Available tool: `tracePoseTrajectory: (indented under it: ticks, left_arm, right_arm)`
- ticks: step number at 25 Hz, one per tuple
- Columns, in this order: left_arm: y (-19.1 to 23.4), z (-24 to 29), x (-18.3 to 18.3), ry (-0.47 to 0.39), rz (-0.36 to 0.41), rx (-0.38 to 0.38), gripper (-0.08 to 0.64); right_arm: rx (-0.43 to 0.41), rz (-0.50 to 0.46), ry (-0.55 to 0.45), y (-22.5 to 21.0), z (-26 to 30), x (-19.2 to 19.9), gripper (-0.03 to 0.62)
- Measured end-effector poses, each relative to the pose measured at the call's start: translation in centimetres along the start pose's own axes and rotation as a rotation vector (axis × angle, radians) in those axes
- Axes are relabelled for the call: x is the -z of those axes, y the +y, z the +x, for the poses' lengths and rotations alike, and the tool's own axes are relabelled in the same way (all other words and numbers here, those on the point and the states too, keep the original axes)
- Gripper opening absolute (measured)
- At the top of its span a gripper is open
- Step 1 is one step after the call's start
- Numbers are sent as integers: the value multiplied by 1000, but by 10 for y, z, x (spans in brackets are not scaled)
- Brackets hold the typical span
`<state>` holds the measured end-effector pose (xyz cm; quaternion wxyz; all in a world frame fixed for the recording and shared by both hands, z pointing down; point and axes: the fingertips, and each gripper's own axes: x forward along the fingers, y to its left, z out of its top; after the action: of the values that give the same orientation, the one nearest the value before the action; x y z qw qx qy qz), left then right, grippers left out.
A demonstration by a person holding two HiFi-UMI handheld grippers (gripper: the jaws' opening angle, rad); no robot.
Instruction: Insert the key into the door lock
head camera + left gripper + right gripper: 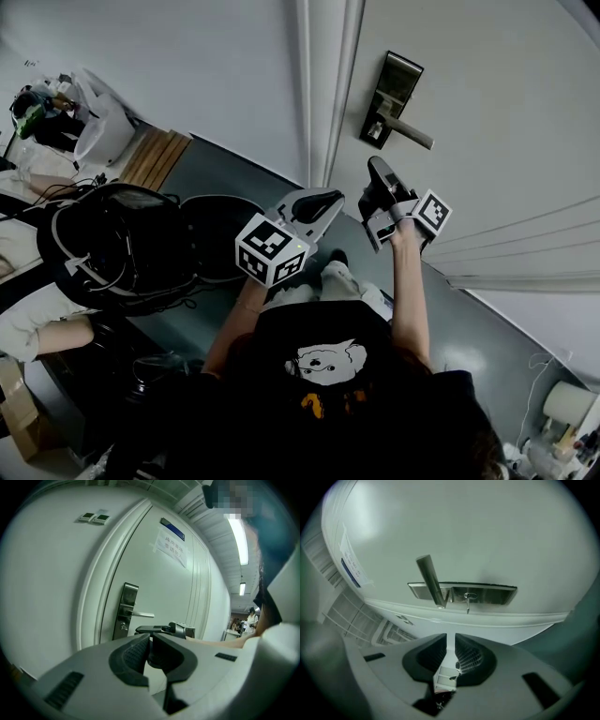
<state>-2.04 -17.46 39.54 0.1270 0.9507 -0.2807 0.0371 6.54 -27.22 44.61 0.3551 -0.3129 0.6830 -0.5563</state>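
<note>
The steel lock plate (392, 98) with its lever handle (412, 134) sits on the white door. In the right gripper view a small metal key (468, 603) sticks out of the plate (487, 594) just beside the handle (430, 579). My right gripper (378, 169) (450, 637) points at the lock from a short way below, apart from the key. Its jaws stand a thin slit apart, and I cannot identify the white piece low between them. My left gripper (333, 197) (151, 637) hangs beside it, shut and empty. The left gripper view also shows the lock plate (126, 603) and the right gripper (140, 630).
The door frame (328, 84) runs just left of the lock. A black bag with cables (122, 244) and wooden slats (155, 155) lie on the floor at left. A paper notice (171, 548) hangs on the door. People stand far down the corridor (251, 618).
</note>
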Motion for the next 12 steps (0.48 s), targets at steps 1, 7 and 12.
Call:
tracePoseTrajectory:
  ticks: [1,7,12]
  left_arm:
    - [-4,-7,2,-2,-4,-3,26]
    - [-19,-49,19,-2,-47,-23,25]
    - [-18,-53,29,-4,-85,-43,25]
  right_arm:
    - [2,-11,5,5,-5,7,44]
    - [29,-69,33,21,-31,47,40]
    - [43,-77,57,21,-41,59,38]
